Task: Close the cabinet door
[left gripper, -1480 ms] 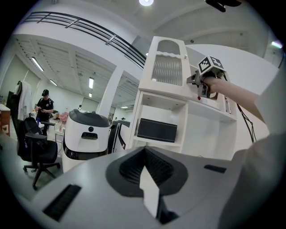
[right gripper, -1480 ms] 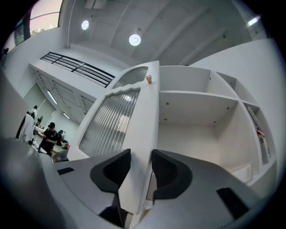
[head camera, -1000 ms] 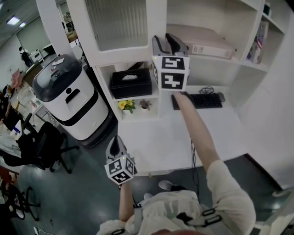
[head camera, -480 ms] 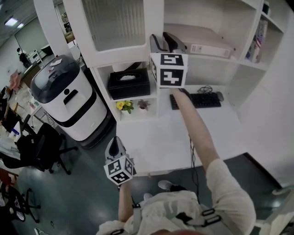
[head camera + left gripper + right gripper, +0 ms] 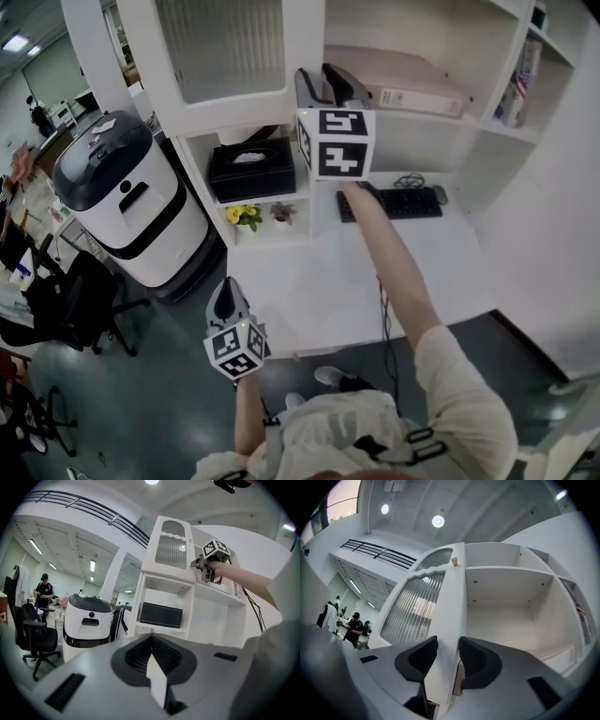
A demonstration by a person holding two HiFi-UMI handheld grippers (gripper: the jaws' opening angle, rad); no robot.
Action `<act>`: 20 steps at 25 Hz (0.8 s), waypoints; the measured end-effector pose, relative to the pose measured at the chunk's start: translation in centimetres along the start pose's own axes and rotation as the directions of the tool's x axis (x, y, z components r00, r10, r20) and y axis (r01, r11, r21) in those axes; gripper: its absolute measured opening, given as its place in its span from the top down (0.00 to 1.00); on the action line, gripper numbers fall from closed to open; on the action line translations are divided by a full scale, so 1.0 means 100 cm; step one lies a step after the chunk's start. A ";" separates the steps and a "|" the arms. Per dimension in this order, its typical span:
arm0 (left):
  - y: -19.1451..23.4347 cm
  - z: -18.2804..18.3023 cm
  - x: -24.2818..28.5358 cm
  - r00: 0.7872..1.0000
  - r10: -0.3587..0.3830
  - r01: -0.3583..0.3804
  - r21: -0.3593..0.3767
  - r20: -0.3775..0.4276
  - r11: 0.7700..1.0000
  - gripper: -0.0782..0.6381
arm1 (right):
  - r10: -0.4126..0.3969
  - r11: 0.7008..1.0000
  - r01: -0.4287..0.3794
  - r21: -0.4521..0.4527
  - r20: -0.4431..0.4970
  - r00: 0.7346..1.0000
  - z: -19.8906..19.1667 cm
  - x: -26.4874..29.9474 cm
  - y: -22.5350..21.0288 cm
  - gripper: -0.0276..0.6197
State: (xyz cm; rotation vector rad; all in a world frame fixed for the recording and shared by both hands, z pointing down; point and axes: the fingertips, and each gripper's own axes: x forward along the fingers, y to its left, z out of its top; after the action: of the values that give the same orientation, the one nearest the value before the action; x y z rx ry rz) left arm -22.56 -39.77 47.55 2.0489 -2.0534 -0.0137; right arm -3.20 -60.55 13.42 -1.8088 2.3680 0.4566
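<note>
The white cabinet door with ribbed glass stands swung out from the upper cabinet. My right gripper, arm stretched up, is shut on the door's free edge. In the right gripper view the door frame runs between the two dark pads, which press on it, and the ribbed glass lies to its left. My left gripper hangs low in front of the desk, shut with nothing in it. In the left gripper view its pads meet, and the door shows far ahead.
A white desk carries a black keyboard. Shelves under the door hold a black tissue box and yellow flowers. A white-and-black machine stands at left, with a black office chair beside it. A person stands far off.
Nothing has moved apart from a small drift of the head view; both grippers and the door hold their places.
</note>
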 end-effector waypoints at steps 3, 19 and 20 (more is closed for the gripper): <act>-0.001 0.007 -0.002 1.000 -0.001 0.001 0.004 0.015 1.000 0.88 | 0.026 1.000 -0.026 -0.006 -0.016 1.000 0.000 -0.002 0.000 0.75; -0.014 0.051 -0.029 0.991 -0.007 0.003 0.036 0.133 0.999 0.88 | 0.177 0.983 -0.183 0.023 0.170 0.969 -0.010 -0.147 0.026 0.93; -0.016 0.055 -0.031 0.990 -0.009 0.004 0.040 0.143 0.999 0.88 | 0.189 0.980 -0.197 0.028 0.166 0.968 -0.020 -0.158 0.030 0.93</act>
State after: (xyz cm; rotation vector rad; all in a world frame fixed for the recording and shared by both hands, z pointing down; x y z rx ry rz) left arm -22.00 -37.63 41.45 2.1355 -2.1467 -0.1256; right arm -1.56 -45.88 20.22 -1.4675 2.4288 0.5466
